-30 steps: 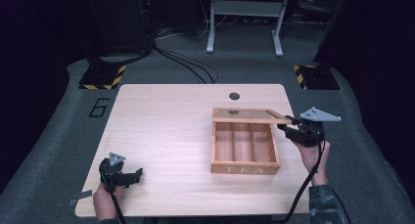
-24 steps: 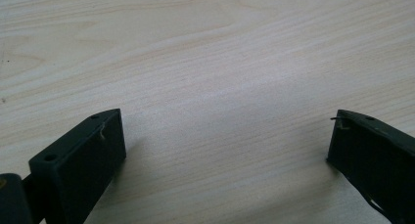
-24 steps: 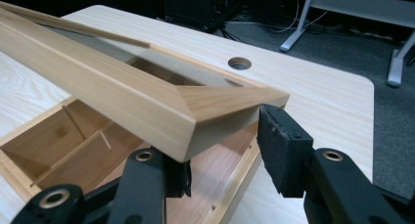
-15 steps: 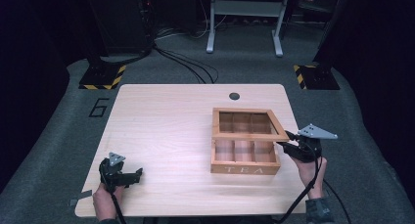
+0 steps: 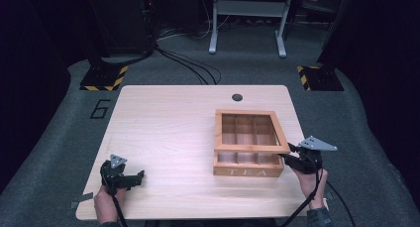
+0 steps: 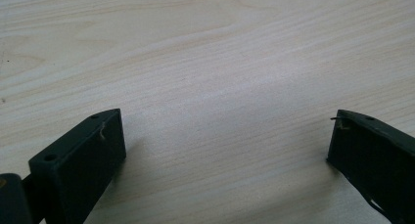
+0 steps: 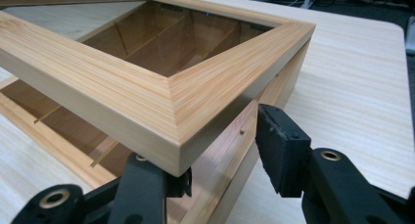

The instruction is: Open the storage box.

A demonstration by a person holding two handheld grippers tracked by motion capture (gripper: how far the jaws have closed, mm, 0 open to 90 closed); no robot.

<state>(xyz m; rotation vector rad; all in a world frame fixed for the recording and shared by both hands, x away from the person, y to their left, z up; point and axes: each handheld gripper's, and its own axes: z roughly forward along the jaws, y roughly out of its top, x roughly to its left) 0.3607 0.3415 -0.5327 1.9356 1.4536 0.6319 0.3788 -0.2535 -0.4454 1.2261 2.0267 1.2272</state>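
From the high view, the tea box (image 5: pixel 248 157) sat right of centre on the tabletop (image 5: pixel 168 133), its framed lid (image 5: pixel 250 130) hanging half-lowered, its near right corner held by the right gripper (image 5: pixel 292 156). The left gripper (image 5: pixel 133 177) rested near the front left edge.

In the left gripper view its fingers (image 6: pixel 88 155) stood wide apart (bare wood between).

In the right gripper view the fingers (image 7: pixel 281 150) pinched the lid's corner.

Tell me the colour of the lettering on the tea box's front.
White lettering, clearest in the high view.
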